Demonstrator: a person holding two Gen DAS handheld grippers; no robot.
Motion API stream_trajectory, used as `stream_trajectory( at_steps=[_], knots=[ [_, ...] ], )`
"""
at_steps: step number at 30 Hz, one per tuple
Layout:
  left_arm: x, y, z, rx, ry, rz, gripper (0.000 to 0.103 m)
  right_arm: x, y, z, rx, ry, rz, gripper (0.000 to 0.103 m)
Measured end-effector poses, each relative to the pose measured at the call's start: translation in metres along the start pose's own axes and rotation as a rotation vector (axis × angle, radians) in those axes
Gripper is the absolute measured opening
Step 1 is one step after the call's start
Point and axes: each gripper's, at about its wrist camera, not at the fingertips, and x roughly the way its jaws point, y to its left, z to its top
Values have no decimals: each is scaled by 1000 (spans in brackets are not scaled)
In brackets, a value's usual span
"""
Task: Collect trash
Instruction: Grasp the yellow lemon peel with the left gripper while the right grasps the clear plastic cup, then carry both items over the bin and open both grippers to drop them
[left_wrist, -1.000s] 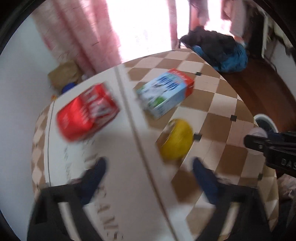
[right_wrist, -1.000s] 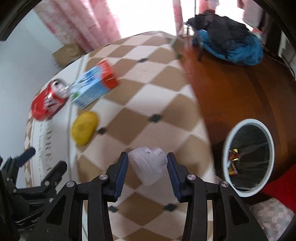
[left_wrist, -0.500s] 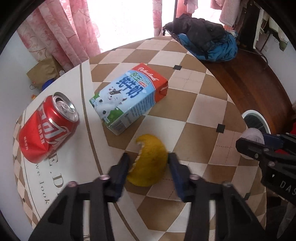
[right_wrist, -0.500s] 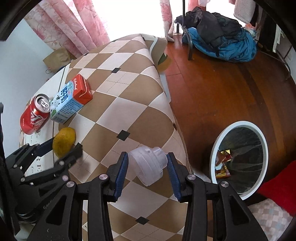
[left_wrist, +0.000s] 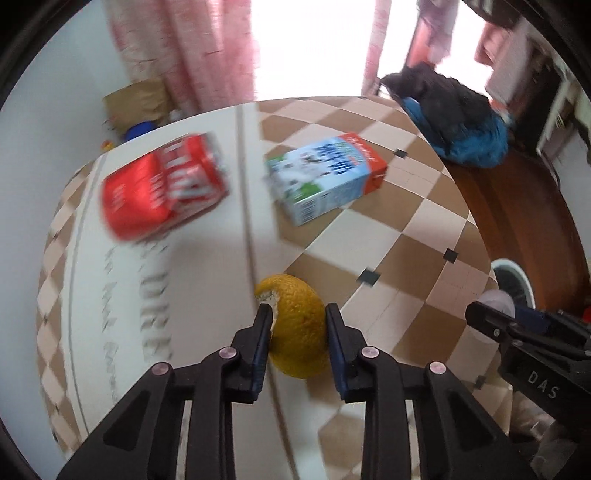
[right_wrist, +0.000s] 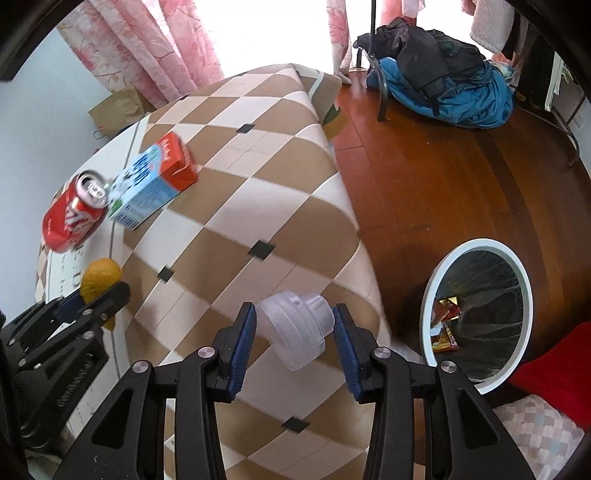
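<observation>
An orange peel (left_wrist: 298, 326) is clamped by the left gripper (left_wrist: 296, 325) above the tabletop (left_wrist: 399, 236); a red can (left_wrist: 162, 188) and milk carton (left_wrist: 325, 177) are seen toward the far edge.

Blown-out daylight behind the curtains (right_wrist: 155, 48), motion-blurred left view, fisheye-bent dark edges.

An orange peel (left_wrist: 297, 329) and a clear plastic cap (right_wrist: 295, 334) are each clamped between gripper fingers. A red can (right_wrist: 72, 216) lies on its side touching a toppled milk carton (right_wrist: 153, 184) on the checkered tablecloth.
</observation>
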Motion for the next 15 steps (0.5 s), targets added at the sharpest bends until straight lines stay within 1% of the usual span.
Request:
stream_trajectory(
  at_steps=[4,9,12,15],
  knots=[
    [-28,14,-22,-57,-25,29,25,-12,9,-17,-14,-13,12,45],
    [-72,20,-43,-94,-66,42,25,-47,18,-47,-26,-50,46,45],
    [-106,14,-50,-90,-108,34,25,-77,17,-63,-26,-85,74,45],
    [-144,-4,-53,-70,-160,8,25,-114,8,-76,-14,-130,100,45]
  ],
)
